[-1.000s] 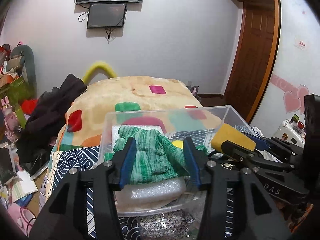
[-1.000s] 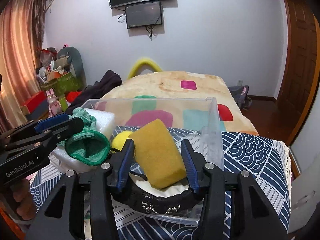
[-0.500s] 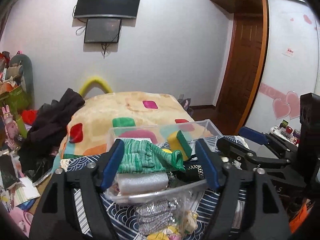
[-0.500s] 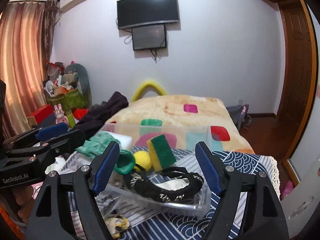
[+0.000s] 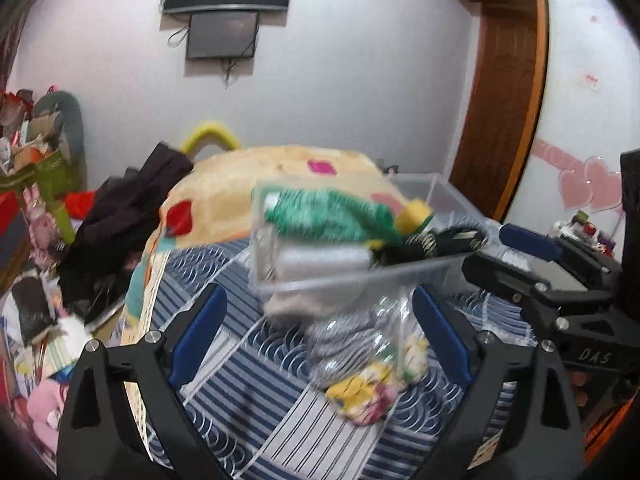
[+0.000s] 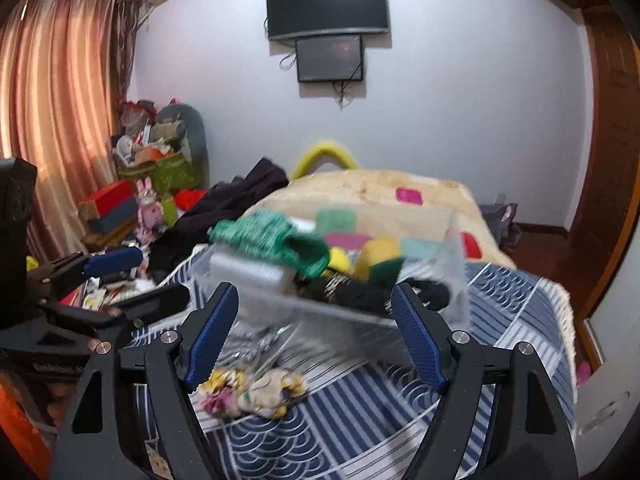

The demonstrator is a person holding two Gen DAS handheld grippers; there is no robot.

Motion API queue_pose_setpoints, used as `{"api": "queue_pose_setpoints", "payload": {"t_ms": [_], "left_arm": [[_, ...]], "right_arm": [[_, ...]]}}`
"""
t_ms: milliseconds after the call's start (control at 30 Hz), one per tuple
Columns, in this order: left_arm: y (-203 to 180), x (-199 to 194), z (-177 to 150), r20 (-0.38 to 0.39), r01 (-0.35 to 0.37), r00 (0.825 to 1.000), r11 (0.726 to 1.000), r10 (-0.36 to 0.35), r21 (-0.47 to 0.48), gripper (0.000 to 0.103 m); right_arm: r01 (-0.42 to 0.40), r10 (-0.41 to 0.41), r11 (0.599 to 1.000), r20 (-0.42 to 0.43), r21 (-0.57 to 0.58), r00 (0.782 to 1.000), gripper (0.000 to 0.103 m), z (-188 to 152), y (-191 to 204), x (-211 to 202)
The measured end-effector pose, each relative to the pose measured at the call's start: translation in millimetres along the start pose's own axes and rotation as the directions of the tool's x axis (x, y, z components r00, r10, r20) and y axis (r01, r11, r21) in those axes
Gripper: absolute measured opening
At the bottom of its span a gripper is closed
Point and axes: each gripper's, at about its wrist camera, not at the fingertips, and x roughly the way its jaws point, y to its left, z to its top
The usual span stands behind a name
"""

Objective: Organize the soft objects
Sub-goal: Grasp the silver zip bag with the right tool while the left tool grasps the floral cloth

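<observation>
Both grippers have pulled back from the clear plastic bin (image 5: pixel 360 276) since a second ago. Then the right gripper (image 6: pixel 316 340) pinched the yellow-and-green sponge (image 6: pixel 380 256) over the bin and the left gripper (image 5: pixel 316 344) stood close around the green knit cloth (image 5: pixel 328 212); half a second ago both were already spread with the sponge lying inside. Now both stand spread wide, holding nothing, on the near side of the bin. Judged from this, the sponge drop is done and attention can turn to what lies outside. Frames are motion-blurred, so detail is soft. Count inside the bin: one green knit cloth on top of one white foam block (image 6: pixel 256 276) at the left, one yellow ball (image 6: pixel 340 258) in the middle, one sponge to its right, one black headband-like loop (image 6: pixel 352 296) at the near right. Count outside: one crinkled clear bag (image 5: pixel 352 340) holding grey-striped fabric, touching the bin's near wall, and one yellow floral cloth bundle (image 6: pixel 256 394) just near of that, both on the blue patterned bedcover (image 6: pixel 500 360). These two look like the remaining soft items. Whether the bag holds more than one piece cannot be told.
</observation>
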Motion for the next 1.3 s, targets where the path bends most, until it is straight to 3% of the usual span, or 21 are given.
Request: {"api": "queue_pose_setpoints", "payload": {"t_ms": [267,600,633,733,800,933,1300], "left_arm": [[23.5,16.1,-35.8,-0.093,-0.041,0.995,0.999,0.038,-0.031,0.095],[38.3,24.9,-49.2,-0.137,-0.030,0.990,0.998,0.023,-0.048,0.095],[40.1,26.1,-49.9,-0.141,-0.027,0.990,0.998,0.019,-0.052,0.095],[41.6,29.8,-52.2,-0.158,-0.020,0.987,0.998,0.010,-0.062,0.095],[39.8,31.4,-53.1,-0.163,-0.022,0.987,0.998,0.013,-0.057,0.095],[34.6,30.8,-53.6,-0.163,-0.018,0.987,0.999,0.011,-0.043,0.095],[-9.7,34.0,-53.6,-0.172,0.048,0.984,0.998,-0.041,0.036,0.095]], "right_arm": [[-0.050,0.049,0.999,-0.116,-0.004,0.992,0.076,-17.9,18.3,36.7],[-0.105,0.104,0.994,-0.274,0.012,0.956,0.076,-30.5,37.4,90.4],[-0.120,0.121,0.993,-0.290,0.022,0.949,0.074,-31.5,38.2,94.4],[-0.158,0.162,0.987,-0.318,0.039,0.934,0.041,-35.7,38.4,100.7],[-0.178,0.178,0.984,-0.341,0.032,0.923,0.036,-39.7,39.5,101.8],[-0.193,0.185,0.981,-0.307,0.005,0.934,0.027,-41.6,40.3,86.6],[-0.120,0.122,0.992,-0.127,0.026,0.984,0.026,-25.0,11.8,25.7]]}}
